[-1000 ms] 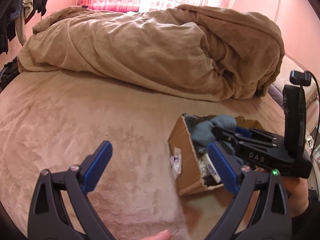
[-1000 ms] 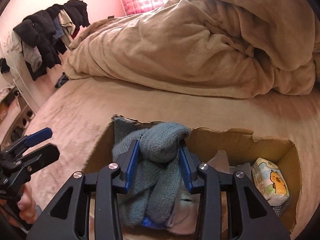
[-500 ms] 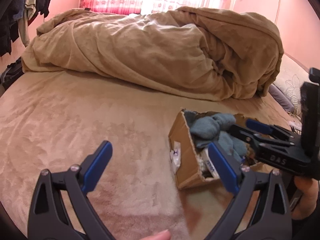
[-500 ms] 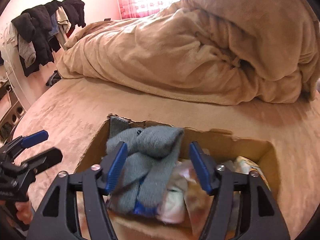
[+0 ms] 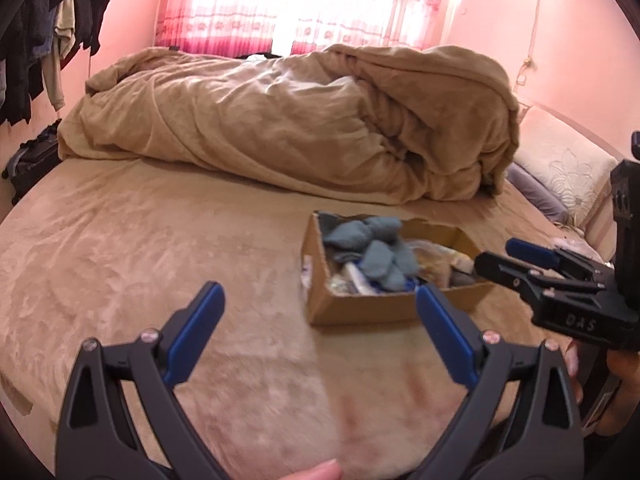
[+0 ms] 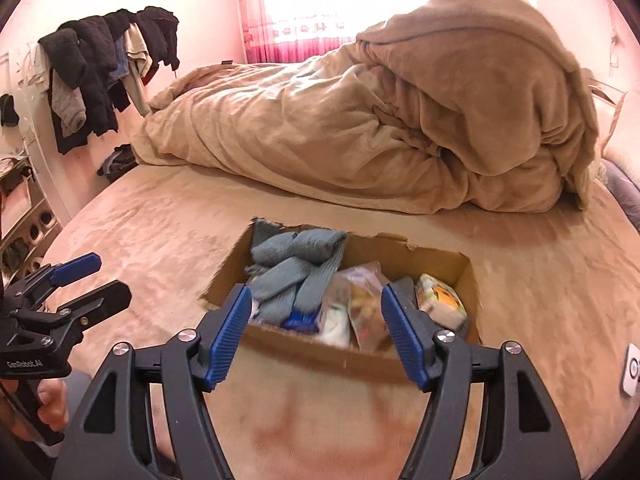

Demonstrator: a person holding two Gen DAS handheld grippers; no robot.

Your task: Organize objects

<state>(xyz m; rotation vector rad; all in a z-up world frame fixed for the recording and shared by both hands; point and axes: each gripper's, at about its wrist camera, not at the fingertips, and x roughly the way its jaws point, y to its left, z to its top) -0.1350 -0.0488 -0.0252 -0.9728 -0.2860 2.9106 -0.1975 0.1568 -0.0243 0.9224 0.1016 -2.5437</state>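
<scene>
Box: an open cardboard box point(image 6: 460, 276) sits on the bed point(image 6: 160, 240), centre of the right-wrist frame and right of centre in the left-wrist frame point(image 5: 316, 304).
Socks: a heap of grey-blue socks point(image 6: 296, 268) fills the box's left end; the left-wrist view shows them as a mound point(image 5: 372, 248) rising over the rim.
Right view only: a tissue pack point(image 6: 440, 300) printed with an orange cartoon animal lies at the box's right end, beside a blurred clear packet point(image 6: 360, 304); a white device point(image 6: 632, 370) lies on the bed at the right edge of the frame.
Left view only: a pillow point(image 5: 560, 168) with a stitched flower, at the right edge, and a dark bag point(image 5: 32, 160) at the left edge.
Right tool: its jaws point(image 6: 314, 322) stand wide and hold nothing, framing the box's near wall; in the left-wrist view it juts in from the right point(image 5: 516, 260), tips over the box's right end.
Left tool: jaws point(image 5: 320, 316) also spread wide, empty, over bare bed left of the box; it shows at the lower left of the right-wrist frame point(image 6: 80, 280).
Behind: a rumpled tan duvet point(image 5: 300, 120) crosses the middle of both frames under a pink-curtained window point(image 5: 304, 0).
Upper left: dark clothes point(image 6: 100, 64) hang on a rack.
</scene>
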